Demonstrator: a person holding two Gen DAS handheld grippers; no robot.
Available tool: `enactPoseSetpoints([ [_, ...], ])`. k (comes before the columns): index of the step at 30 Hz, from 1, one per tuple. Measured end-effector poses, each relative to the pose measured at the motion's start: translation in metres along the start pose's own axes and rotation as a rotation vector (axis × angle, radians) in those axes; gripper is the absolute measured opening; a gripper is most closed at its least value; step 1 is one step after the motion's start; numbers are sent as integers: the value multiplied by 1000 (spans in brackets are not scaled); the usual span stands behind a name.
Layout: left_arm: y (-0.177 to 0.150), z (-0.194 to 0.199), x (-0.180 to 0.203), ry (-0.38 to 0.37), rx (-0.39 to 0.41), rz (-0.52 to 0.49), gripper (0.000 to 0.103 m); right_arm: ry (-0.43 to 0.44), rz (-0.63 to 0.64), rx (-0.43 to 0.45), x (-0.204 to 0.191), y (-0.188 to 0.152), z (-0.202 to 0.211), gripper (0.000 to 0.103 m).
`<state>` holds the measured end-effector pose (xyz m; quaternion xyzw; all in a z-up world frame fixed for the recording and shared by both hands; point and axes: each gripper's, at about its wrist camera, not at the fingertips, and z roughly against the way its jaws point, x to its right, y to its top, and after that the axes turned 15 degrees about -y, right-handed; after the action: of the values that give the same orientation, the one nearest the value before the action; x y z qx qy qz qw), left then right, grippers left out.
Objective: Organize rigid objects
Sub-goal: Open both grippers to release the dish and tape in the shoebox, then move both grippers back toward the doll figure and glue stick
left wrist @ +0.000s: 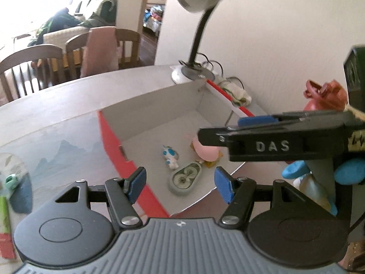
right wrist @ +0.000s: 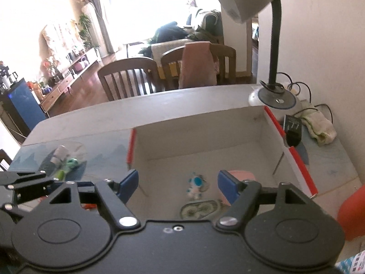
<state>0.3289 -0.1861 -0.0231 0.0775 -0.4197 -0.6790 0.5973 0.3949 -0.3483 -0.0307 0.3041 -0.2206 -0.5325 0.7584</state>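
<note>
Hovering spread and empty over the box (right wrist: 294, 157), both the left gripper (left wrist: 180, 183) and right gripper (right wrist: 178, 181) — the next loose toy is best sought at mid-left.

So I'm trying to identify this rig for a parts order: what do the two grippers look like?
Both are black linkage frames with round black hubs, silver pivot screws and blue finger pads. The left gripper has a ribbed grey body; the right gripper has a black body, and its finger reads "DAS" in the left view.

Empty left tool (left wrist: 180, 185) above red box (left wrist: 109, 137), pink toy (left wrist: 208, 151) inside
</note>
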Motion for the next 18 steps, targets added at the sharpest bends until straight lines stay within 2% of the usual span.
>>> enactPoseSetpoints([
  [7, -16, 45, -16, 9, 57, 7, 65, 34, -43, 24, -20, -13, 21, 81],
  [10, -26, 64, -26, 21, 77, 4, 71, 45, -52, 23, -34, -20, 27, 82],
  [12, -33, 78, -33, 35, 91, -4, 71, 59, -52, 19, -45, -26, 30, 82],
  [18, -54, 116, -59, 45, 114, 14, 73, 103, -24, 40, -80, -46, 43, 91],
])
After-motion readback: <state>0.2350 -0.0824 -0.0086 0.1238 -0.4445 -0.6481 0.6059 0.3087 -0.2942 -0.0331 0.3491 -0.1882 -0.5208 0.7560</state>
